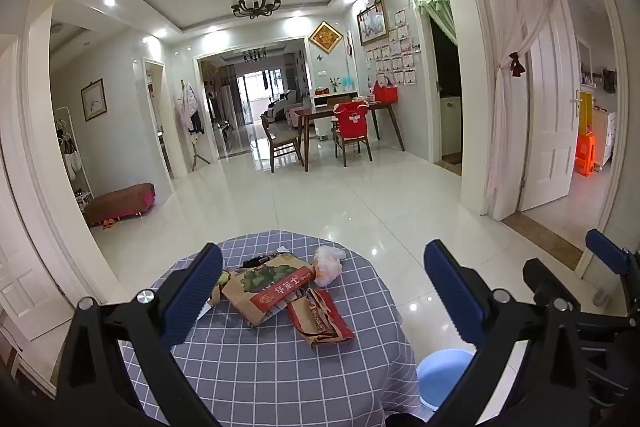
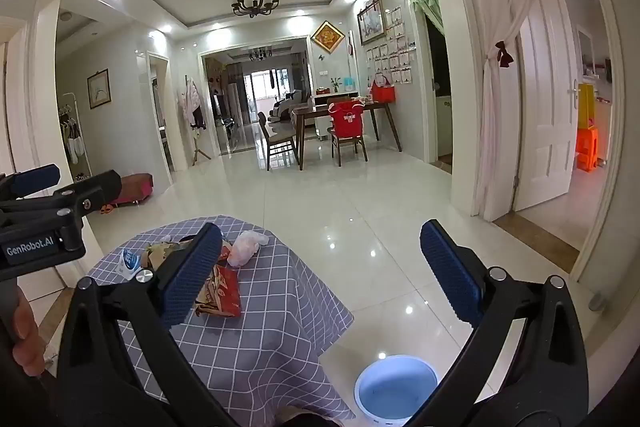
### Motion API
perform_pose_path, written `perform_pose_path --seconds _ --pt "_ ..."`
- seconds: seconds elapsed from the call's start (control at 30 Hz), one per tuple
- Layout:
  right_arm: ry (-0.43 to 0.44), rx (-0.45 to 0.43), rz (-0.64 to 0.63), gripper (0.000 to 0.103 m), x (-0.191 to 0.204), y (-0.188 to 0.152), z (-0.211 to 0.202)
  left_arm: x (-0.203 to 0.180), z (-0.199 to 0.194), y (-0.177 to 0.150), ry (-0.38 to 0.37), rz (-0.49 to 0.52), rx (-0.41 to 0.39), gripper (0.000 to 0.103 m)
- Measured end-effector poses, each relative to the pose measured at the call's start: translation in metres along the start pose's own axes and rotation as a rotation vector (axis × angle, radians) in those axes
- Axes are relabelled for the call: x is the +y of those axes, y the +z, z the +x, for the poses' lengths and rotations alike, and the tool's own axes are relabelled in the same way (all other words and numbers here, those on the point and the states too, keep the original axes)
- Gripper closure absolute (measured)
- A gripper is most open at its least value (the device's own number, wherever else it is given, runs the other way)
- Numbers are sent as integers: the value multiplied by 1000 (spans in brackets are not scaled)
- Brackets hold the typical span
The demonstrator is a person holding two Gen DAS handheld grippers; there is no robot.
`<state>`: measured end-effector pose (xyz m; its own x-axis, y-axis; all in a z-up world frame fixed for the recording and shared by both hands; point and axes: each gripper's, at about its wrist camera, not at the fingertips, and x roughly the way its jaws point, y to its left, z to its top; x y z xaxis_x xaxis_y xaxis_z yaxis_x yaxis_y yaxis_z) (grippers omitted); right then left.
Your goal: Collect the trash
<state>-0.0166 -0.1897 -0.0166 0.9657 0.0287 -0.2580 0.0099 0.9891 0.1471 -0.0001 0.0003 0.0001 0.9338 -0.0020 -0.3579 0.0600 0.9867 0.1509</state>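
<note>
A small table with a grey checked cloth (image 1: 260,367) holds trash: a brown paper food bag with a green print (image 1: 266,285), a red and brown wrapper (image 1: 320,319), a crumpled white plastic bag (image 1: 328,265) and a dark item behind (image 1: 256,261). In the right wrist view the same table (image 2: 272,303) shows the red wrapper (image 2: 222,297), the plastic bag (image 2: 246,247) and a small blue-white packet (image 2: 129,261). My left gripper (image 1: 324,291) is open above the table's near side, empty. My right gripper (image 2: 320,271) is open and empty, right of the table. A blue bin (image 2: 396,389) stands on the floor.
The blue bin also shows in the left wrist view (image 1: 442,375) beside the table. Glossy white tile floor (image 1: 340,195) stretches ahead to a dining table with chairs (image 1: 340,127). A low brown bench (image 1: 120,203) stands at the left wall. A curtained doorway (image 1: 540,107) is at the right.
</note>
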Motion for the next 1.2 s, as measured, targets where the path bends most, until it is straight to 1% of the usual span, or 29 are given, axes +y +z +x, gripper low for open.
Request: perform_pose_path --seconds 0.27,0.43,0.6,0.67,0.93,0.97,1.2 --pt "10 0 0 6 0 -1 -3 0 0 0 0 4 3 4" --pt "6 6 5 6 -6 0 2 1 0 1 1 3 3 4" --pt "1 15 0 6 0 1 7 0 0 0 0 5 5 4" --pt "5 18 4 6 -1 -7 7 0 1 0 0 8 6 4" --pt "7 22 5 6 -2 -8 9 3 -1 1 0 8 -3 4" --pt "7 22 5 6 -2 -7 9 -3 6 0 -1 9 3 4" --pt "7 23 6 6 -2 -7 10 -4 10 0 -3 11 2 4"
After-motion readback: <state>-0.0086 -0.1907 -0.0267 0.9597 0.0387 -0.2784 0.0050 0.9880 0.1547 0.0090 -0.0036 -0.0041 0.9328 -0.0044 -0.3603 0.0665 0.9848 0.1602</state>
